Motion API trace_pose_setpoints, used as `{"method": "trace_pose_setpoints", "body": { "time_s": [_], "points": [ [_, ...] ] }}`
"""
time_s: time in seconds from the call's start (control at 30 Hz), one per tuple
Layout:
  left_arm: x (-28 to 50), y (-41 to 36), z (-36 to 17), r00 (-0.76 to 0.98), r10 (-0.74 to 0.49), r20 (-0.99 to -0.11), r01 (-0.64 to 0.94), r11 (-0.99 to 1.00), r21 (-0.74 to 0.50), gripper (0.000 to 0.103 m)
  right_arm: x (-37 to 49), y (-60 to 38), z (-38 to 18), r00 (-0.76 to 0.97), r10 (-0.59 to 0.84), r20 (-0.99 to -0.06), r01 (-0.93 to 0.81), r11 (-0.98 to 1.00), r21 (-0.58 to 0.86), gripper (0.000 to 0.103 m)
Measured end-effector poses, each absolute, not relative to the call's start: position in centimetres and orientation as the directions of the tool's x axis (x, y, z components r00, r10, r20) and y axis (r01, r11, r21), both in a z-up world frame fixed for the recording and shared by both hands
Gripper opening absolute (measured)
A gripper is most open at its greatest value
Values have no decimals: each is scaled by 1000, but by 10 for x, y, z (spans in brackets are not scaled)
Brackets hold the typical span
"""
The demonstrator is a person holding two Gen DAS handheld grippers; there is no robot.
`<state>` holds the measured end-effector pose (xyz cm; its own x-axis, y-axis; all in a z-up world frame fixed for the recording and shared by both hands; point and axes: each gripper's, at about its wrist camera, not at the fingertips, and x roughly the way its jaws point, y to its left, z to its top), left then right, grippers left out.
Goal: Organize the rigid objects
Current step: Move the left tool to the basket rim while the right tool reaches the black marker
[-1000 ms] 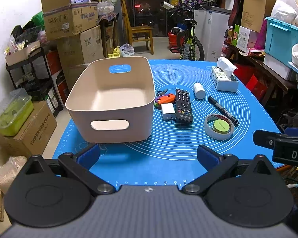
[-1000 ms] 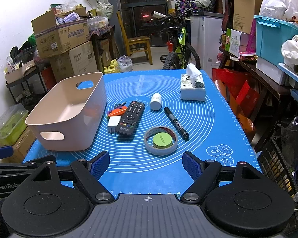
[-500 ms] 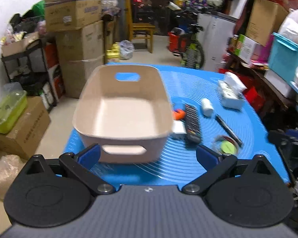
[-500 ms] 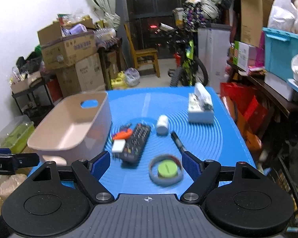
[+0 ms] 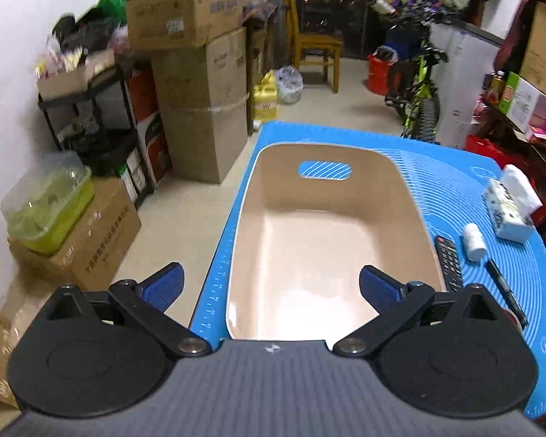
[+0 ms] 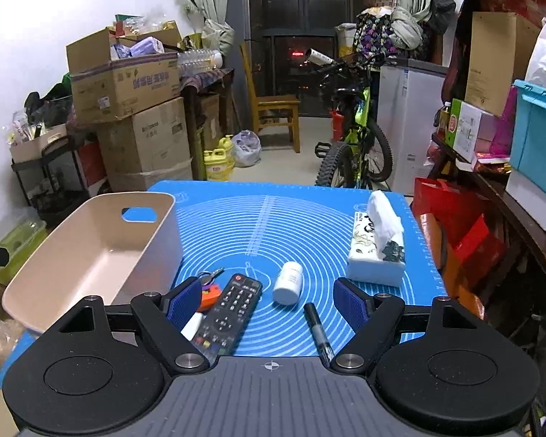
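An empty beige bin (image 5: 331,240) stands on the blue mat (image 5: 455,189); it also shows in the right wrist view (image 6: 91,251) at the left. My left gripper (image 5: 271,286) is open and empty, above the bin's near end. My right gripper (image 6: 269,302) is open and empty, low over a black remote (image 6: 233,309), a white bottle (image 6: 288,282), a black marker (image 6: 316,326), an orange key fob (image 6: 209,296) and a white charger (image 6: 192,327). The remote (image 5: 447,262), bottle (image 5: 475,242) and marker (image 5: 506,295) lie right of the bin in the left wrist view.
A tissue box (image 6: 376,247) sits at the mat's right side. Cardboard boxes (image 5: 200,73), a black shelf (image 5: 87,116) and a green tub (image 5: 47,204) stand left of the table. A bicycle (image 6: 356,138), a chair (image 6: 273,109) and red bags (image 6: 455,218) lie beyond.
Both grippers have moved forward and higher. The left one now looks down into the bin. The right one is over the small objects, and the tape roll has passed out of view.
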<state>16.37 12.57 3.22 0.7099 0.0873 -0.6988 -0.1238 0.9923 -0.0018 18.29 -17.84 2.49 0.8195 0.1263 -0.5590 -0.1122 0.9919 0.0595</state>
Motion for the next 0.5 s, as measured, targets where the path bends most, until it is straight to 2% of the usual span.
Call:
{"method": "trace_pose_setpoints", "body": {
  "time_s": [0.13, 0.23, 0.3, 0.4, 0.5],
  "points": [
    [187, 137, 13, 669, 76, -739, -115, 993, -2, 101, 216, -178, 7, 797, 113, -594, -101, 993, 54, 83],
    [203, 149, -5, 630, 32, -776, -108, 993, -46, 86, 241, -177, -11, 777, 86, -624, -86, 996, 30, 83],
    [215, 159, -18, 584, 15, -812, -125, 990, -72, 86, 257, -179, -24, 761, 77, -644, -66, 997, 42, 83],
    [227, 166, -33, 538, 59, -841, -145, 989, -23, 84, 278, -182, -46, 729, 66, -681, -37, 998, 57, 82],
    [231, 172, -43, 512, 64, -857, -146, 989, -14, 76, 293, -186, -66, 692, 62, -719, -20, 998, 67, 82]
  ]
}}
